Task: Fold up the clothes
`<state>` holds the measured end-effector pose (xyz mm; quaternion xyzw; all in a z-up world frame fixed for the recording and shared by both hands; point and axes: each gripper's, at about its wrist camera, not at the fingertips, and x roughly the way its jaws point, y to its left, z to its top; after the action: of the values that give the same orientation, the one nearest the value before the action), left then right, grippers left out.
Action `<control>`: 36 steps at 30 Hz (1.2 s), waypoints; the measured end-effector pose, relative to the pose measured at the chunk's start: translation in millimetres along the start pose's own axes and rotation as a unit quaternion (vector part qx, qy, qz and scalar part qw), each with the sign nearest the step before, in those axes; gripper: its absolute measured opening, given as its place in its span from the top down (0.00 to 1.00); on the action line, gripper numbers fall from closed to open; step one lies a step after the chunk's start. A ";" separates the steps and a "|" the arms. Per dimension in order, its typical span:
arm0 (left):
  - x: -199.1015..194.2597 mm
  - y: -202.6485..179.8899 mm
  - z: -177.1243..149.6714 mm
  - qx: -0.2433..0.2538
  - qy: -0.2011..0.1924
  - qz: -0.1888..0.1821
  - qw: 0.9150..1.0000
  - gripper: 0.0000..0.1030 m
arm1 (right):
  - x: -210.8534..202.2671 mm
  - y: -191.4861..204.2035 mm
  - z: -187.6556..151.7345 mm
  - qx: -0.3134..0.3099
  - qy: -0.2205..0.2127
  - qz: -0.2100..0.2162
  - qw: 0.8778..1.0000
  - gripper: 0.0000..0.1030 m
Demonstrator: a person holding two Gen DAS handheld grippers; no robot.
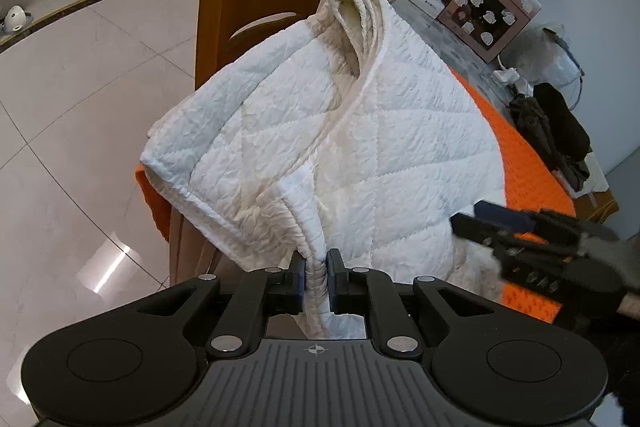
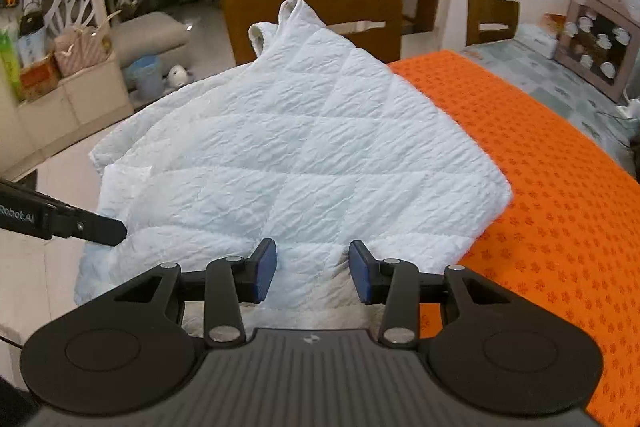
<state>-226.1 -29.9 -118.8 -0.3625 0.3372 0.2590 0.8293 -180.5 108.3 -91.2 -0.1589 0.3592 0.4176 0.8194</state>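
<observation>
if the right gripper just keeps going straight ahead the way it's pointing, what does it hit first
Most likely the white quilted garment: the right gripper is open, and the fabric lies directly between and ahead of its fingers. Whether they already touch it is unclear.

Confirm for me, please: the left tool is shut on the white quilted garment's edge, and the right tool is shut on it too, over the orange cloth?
Not quite. The left tool is shut on the white quilted garment, but the right tool is open, its pads apart over the fabric, as the right wrist view shows. The orange cloth does lie beneath.
</observation>
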 end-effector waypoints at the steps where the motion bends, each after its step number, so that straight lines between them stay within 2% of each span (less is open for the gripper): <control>1: -0.6 0.0 0.0 -0.001 -0.002 0.000 1.000 0.86 | -5.5 -2.7 8.3 0.006 -0.005 0.005 1.000 0.56; 4: -1.9 1.1 -1.4 -0.007 -0.004 0.001 1.000 0.86 | -18.7 -10.7 35.7 0.009 -0.029 0.019 0.999 0.56; 7: -1.1 -0.6 -2.6 -0.014 -0.007 0.004 1.000 0.86 | -15.1 -21.6 67.4 -0.004 -0.047 0.035 0.998 0.56; 14: -4.1 -5.9 -6.9 -0.025 -0.019 0.020 0.999 0.85 | 48.6 -52.1 135.1 -0.026 -0.042 0.062 0.997 0.56; 18: -5.0 -9.2 -9.1 -0.033 -0.025 0.032 0.999 0.83 | 93.8 -55.3 165.3 -0.046 -0.029 0.081 0.995 0.60; 24: -5.1 -9.2 -13.0 -0.054 -0.030 0.047 0.997 0.82 | 146.5 -39.9 172.1 -0.086 0.012 0.097 0.991 0.60; 28: -7.2 -9.5 -16.9 -0.056 -0.034 0.055 0.996 0.81 | 171.5 -32.7 157.4 -0.110 0.031 0.095 0.989 0.59; 33: -15.0 -9.4 -15.1 -0.047 -0.041 0.057 0.996 0.75 | 176.5 -36.2 152.4 -0.097 0.025 0.100 0.990 0.57; 36: -25.2 -6.2 -13.1 -0.040 -0.047 0.051 0.997 0.68 | 163.0 -38.8 155.2 -0.088 0.008 0.097 0.991 0.53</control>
<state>-242.9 -48.4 -104.0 -0.3651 0.3054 0.3305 0.8150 -14.6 264.9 -103.0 -0.1975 0.3414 0.5239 0.7549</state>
